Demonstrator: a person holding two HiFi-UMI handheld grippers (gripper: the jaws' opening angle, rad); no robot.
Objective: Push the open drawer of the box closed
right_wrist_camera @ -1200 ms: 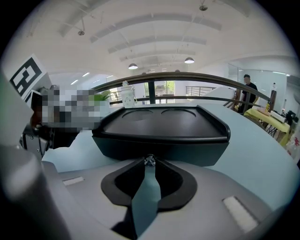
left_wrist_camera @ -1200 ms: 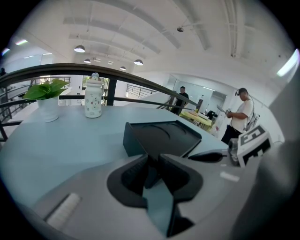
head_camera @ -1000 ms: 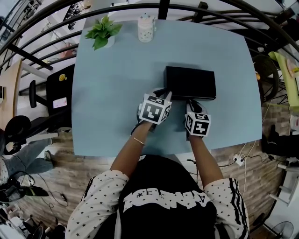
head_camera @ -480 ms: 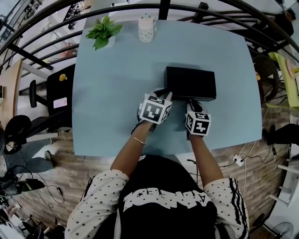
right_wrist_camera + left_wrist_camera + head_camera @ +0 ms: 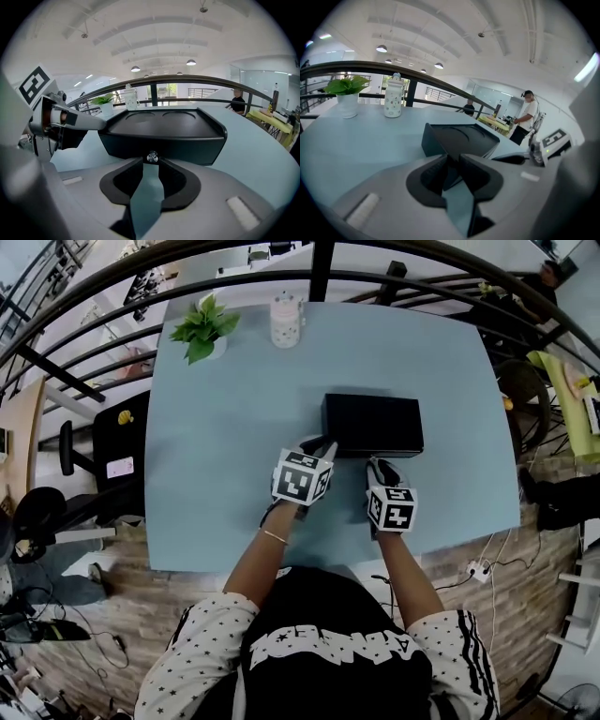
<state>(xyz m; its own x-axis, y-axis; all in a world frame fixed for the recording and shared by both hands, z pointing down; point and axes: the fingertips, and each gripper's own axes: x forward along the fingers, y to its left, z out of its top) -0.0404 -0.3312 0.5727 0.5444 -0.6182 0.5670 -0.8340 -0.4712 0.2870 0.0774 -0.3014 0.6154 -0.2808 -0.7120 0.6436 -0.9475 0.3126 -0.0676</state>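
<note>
The right hand-held gripper (image 5: pixel 151 162) is pointing its jaws, only a little apart, at the small clear knob (image 5: pixel 151 157) on the front of the black box (image 5: pixel 164 127). The knob is sitting right at the tips. The left hand-held gripper (image 5: pixel 451 160), jaws also narrow and holding nothing, is pointing at the box's near left corner. The box is lying on the blue tabletop (image 5: pixel 234 409), just beyond both.

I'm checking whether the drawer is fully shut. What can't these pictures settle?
- Drawer seam: black on black in the right gripper view; too small in the head view.
- Knob contact: right gripper tips sit at it; touching unclear.
- Box back: hidden behind the box in every view.
</note>
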